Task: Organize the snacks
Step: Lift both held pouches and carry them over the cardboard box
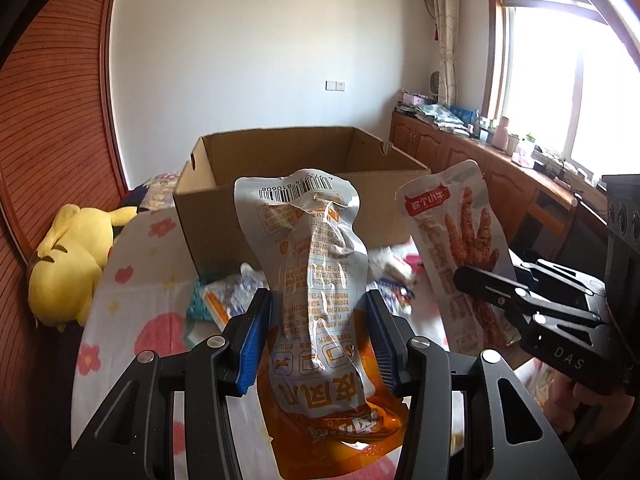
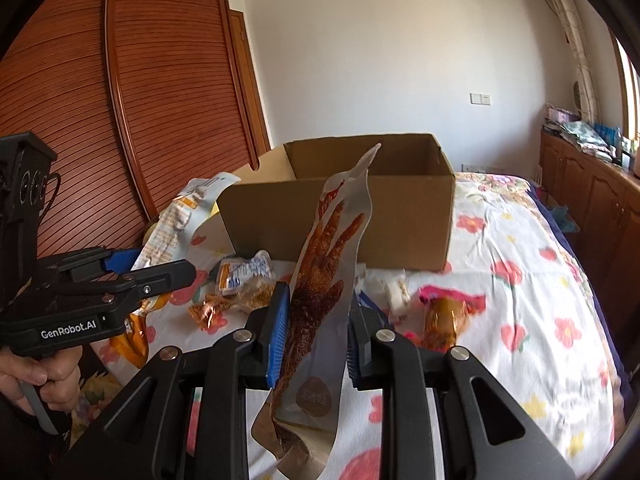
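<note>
My left gripper (image 1: 318, 308) is shut on a white-and-orange snack pouch (image 1: 316, 280) that stands upright, barcode end up, in front of the open cardboard box (image 1: 280, 168). My right gripper (image 2: 316, 304) is shut on a flat silver pouch printed with a chicken foot (image 2: 324, 276), held edge-on before the same cardboard box (image 2: 400, 224). In the left wrist view the right gripper (image 1: 480, 284) and its silver pouch (image 1: 460, 248) show at right. In the right wrist view the left gripper (image 2: 160, 272) shows at left with the orange pouch (image 2: 176, 224).
Several loose snack packets (image 2: 240, 288) lie on the floral bedsheet (image 2: 520, 280) near the box. A yellow plush toy (image 1: 72, 264) rests at the bed's left. A wooden wardrobe (image 2: 120, 120) stands left; cabinets (image 1: 460, 152) line the window wall.
</note>
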